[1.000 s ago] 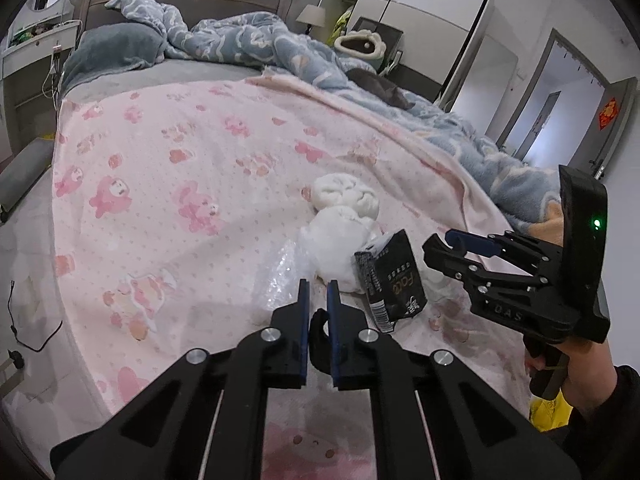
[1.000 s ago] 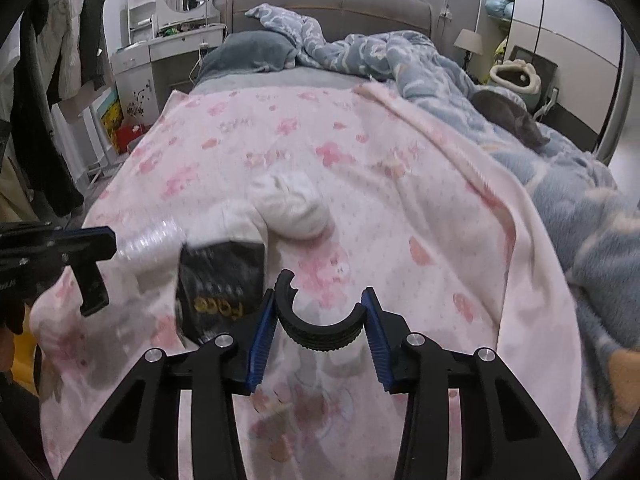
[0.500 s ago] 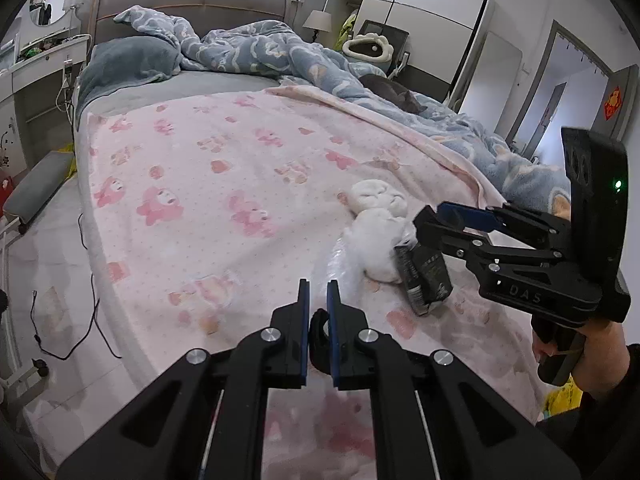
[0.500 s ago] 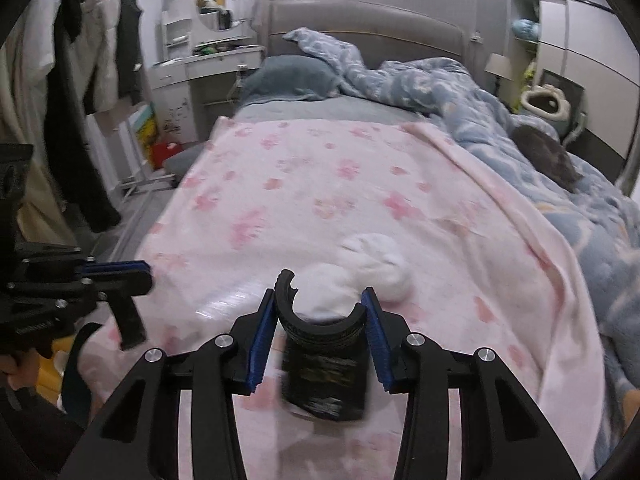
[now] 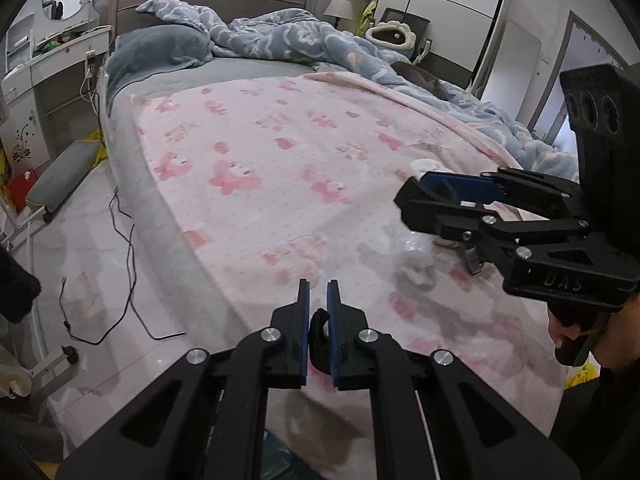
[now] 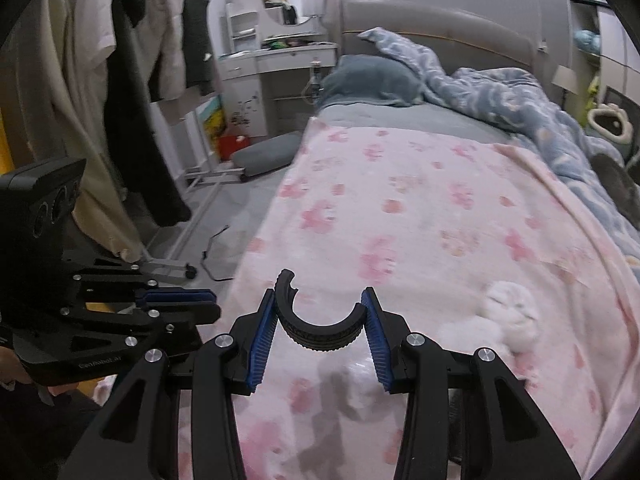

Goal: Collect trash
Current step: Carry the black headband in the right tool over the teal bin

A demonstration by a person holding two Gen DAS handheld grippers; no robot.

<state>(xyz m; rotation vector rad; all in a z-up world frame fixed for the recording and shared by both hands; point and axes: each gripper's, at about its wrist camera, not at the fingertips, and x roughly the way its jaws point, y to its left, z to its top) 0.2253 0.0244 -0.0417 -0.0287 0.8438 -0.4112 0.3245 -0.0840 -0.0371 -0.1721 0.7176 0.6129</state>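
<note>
Left tongs (image 5: pixel 318 296): matte black linkage arms with cut-out windows, silver round screw heads at the pivots, blue ribbed pads on the inner finger faces, black curved clip between them.

Right tongs (image 6: pixel 322 300): same black frame, silver screws, blue ribbed pads, black ridged half-ring spanning the fingers. In the left view its body at 3 o'clock carries raised "DAS" lettering and a black block with three round holes. Bare skin and a dark sleeve at 4 o'clock.

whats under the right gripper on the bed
Below the right hand-held gripper on the pink blanket lie a crumpled clear plastic wrapper, white tissue wads and a dark packet. The gripper's body covers most of the packet, so its label cannot be read.
</note>
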